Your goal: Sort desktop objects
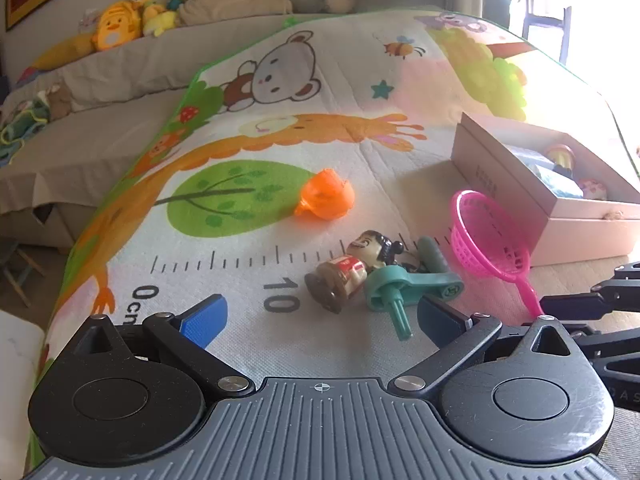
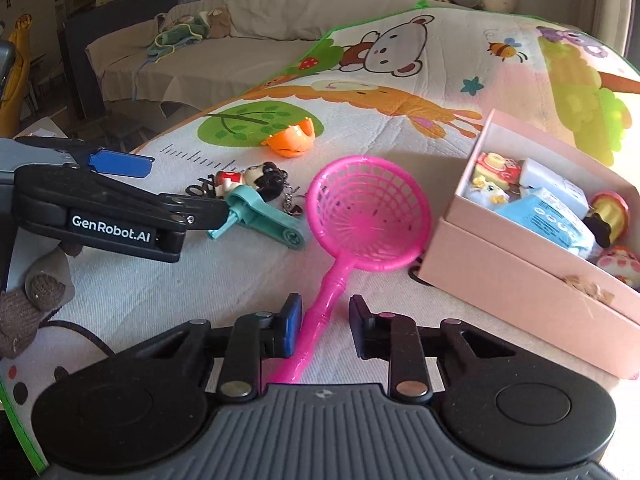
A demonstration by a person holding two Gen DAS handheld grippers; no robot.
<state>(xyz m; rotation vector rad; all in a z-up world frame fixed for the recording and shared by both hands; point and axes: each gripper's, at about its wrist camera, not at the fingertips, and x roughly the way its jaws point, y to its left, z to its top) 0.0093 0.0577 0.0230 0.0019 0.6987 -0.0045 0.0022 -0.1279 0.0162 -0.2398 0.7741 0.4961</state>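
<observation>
On my left wrist view, the left gripper (image 1: 320,320) hangs with its jaws wide apart above the figurine keychain (image 1: 352,270) and teal clip (image 1: 404,292) on the animal mat (image 1: 240,240).

On my right wrist view, the right gripper (image 2: 325,326) straddles the pink strainer (image 2: 368,216) handle; one pad touches, the other stands off. The pink box (image 2: 520,284) sits just right.

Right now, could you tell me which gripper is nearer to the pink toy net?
Right. The right gripper has its fingers on either side of the pink toy net handle; the left gripper sits open beside it, over the teal clip.
</observation>
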